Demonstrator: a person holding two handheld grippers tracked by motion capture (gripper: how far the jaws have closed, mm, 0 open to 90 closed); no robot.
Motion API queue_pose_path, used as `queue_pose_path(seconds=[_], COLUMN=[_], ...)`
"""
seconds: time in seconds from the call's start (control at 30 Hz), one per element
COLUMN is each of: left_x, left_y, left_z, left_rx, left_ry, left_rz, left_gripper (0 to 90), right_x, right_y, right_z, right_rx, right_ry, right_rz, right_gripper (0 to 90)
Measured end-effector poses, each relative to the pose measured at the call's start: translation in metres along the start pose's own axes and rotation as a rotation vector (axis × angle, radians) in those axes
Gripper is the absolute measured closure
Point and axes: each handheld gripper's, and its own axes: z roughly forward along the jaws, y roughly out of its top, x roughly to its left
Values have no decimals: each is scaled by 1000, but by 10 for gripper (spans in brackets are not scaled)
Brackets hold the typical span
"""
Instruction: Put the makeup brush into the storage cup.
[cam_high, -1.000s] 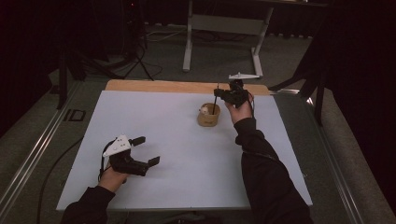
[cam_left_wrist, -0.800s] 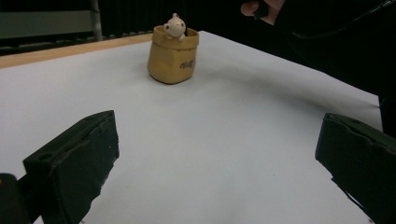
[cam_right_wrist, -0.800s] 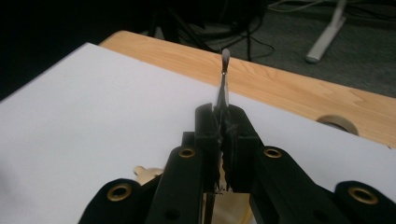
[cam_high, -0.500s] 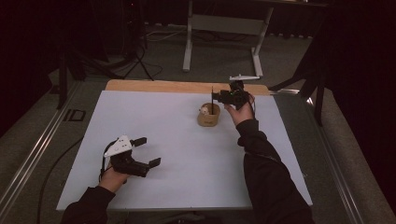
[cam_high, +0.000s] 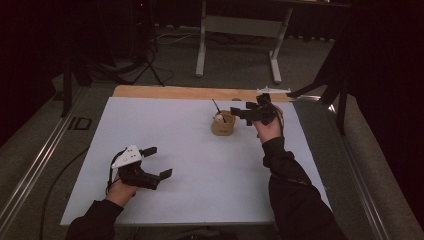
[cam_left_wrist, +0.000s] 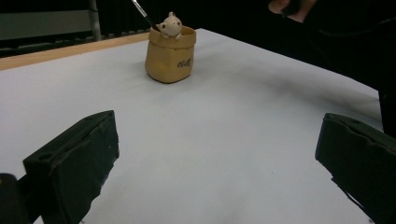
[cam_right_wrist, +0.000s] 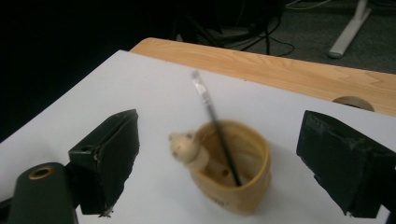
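the little tan pot (cam_high: 223, 125) sits toward the far right of the white sheet (cam_high: 165, 150), well short of the wooden strip (cam_high: 165, 92) along the table's back edge. a small pale animal figure (cam_left_wrist: 170, 25) peeks over its rim, and a thin dark pen or brush (cam_right_wrist: 215, 130) leans inside, its tip sticking up and out past the rim.

the right gripper (cam_high: 250, 113) hangs just beside and above the pot, jaws spread wide with nothing between them. the left gripper (cam_high: 152, 162) rests low on the near left of the sheet, well apart from the pot, jaws also spread wide and empty.

to my eye the pot looks stiff, glazed or moulded, probably light and a bit slick, and short enough to stay put but easy to nudge. i would take it across the outer wall below the rim, away from the figure, which looks like the bit most likely to chip. the thin stick looks light and rigid; pinched near its upper end it should lift out, though it may drag the pot's lip.

there is plenty of bare sheet to the left and front of the pot. the right edge of the sheet lies nearer, and the floor drops away beyond it.
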Motion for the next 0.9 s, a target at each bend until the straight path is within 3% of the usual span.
queue_pose_path(seconds=[0.1,0.2,0.43,0.6,0.77,0.9], left_x=[0,-1,-3,-3,-5,-6], left_y=[1,1,5,6,7,7], left_z=[0,0,-3,-3,-3,-3], left_rx=[0,0,-15,-12,-11,-10], left_ry=[4,7,10,9,5,3], left_rz=[2,3,4,2,6,6], left_gripper=[3,4,4,3,3,4], right_x=[5,16,31,35,43,48], right_y=[-5,-14,-29,-35,-48,-56], right_z=[-5,-17,-39,-46,-68,-80], right_rx=[5,-7,-35,-37,-62,-83], right_ry=[11,17,22,29,49,51], right_rz=[-25,-84,-150,-169,-165,-195], right_gripper=[133,140,129,130,135,137])
